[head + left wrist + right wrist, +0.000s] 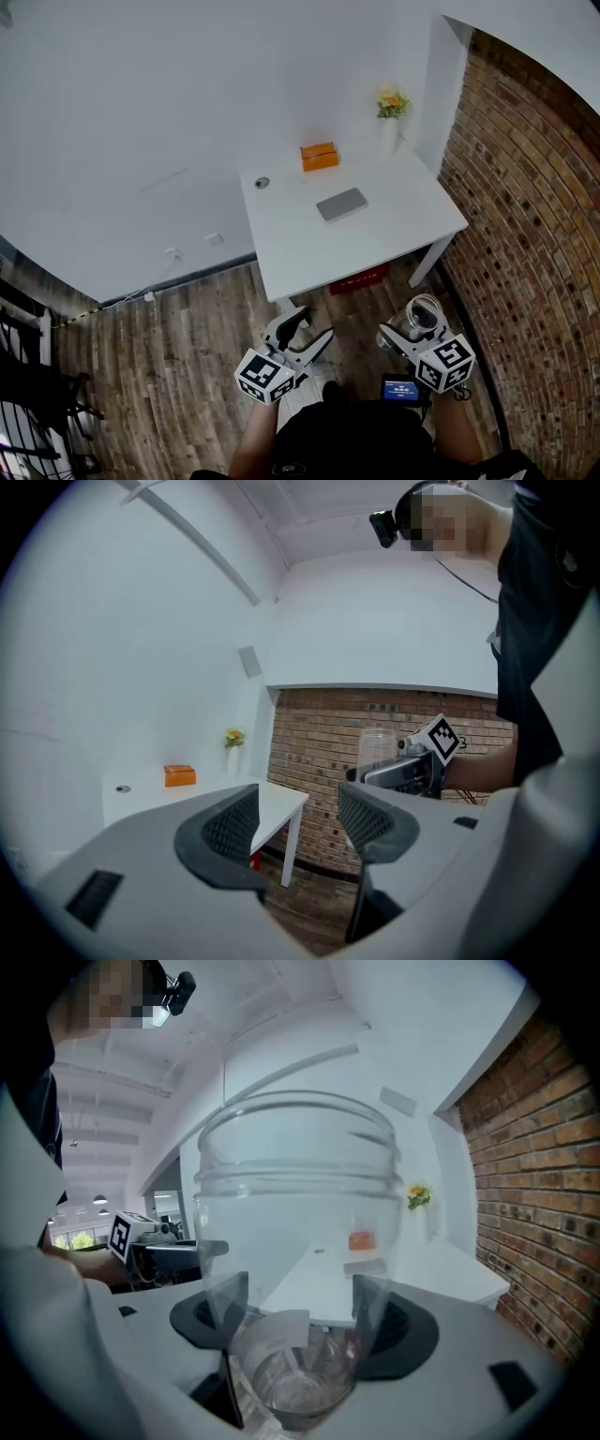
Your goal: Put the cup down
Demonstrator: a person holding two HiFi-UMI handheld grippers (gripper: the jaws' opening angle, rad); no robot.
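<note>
My right gripper (405, 330) is shut on a clear plastic cup (423, 313), held upright in front of the white table (375, 246), short of its near edge. In the right gripper view the cup (295, 1241) fills the middle, its base pinched between the two dark pads (394, 1327). My left gripper (306, 330) stands open and empty beside it, also short of the table. The left gripper view shows its open fingers (225, 832) and, to the right, the cup (377, 746) in the right gripper (398, 772).
On the table lie an orange box (319, 156), a grey flat pad (341, 203), a small round disc (262, 183) and a vase of yellow flowers (392, 114) at the back. A brick wall (534, 234) runs along the right. A red object (358, 279) sits under the table.
</note>
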